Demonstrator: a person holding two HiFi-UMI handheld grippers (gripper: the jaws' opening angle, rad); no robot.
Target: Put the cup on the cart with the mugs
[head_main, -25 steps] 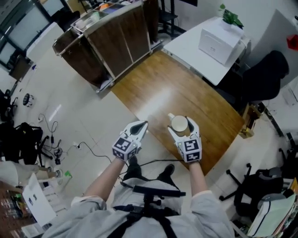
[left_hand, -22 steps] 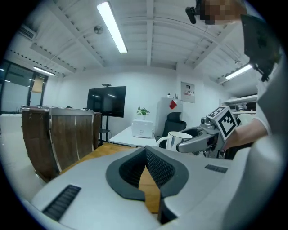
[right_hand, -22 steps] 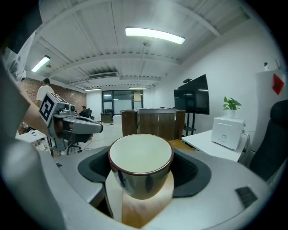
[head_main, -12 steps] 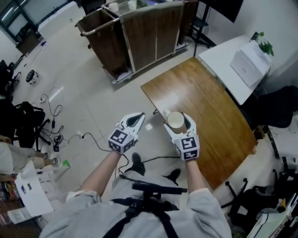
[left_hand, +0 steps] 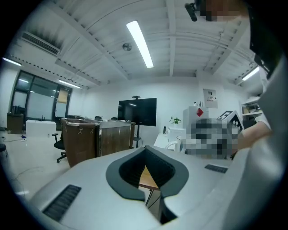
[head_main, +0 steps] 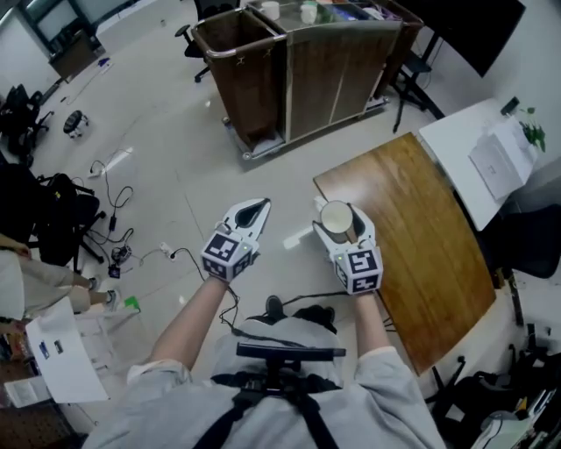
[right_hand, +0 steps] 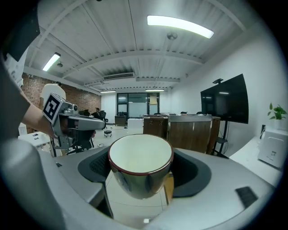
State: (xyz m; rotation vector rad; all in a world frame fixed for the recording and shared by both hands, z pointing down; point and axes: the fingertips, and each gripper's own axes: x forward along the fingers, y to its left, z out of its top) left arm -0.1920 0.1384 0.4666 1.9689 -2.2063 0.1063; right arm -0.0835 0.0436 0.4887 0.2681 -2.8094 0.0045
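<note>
Because the cup looks glazed, light and breakable, the right gripper fingers clasp its slippery wall; the left gripper fingers sit closed, empty.

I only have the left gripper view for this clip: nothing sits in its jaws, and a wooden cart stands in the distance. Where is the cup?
Observer: The cup is upright in the right gripper, with the jaws shut on its sides.
Reviewer: Is it over the cart?
Observer: No. The head view puts the cup by the near edge of the wooden table. The cart stands farther ahead across open floor.
Reviewer: Are there mugs on the cart?
Observer: Two small white vessels stand on the cart's top, but they are too small to say whether they are mugs.
</note>
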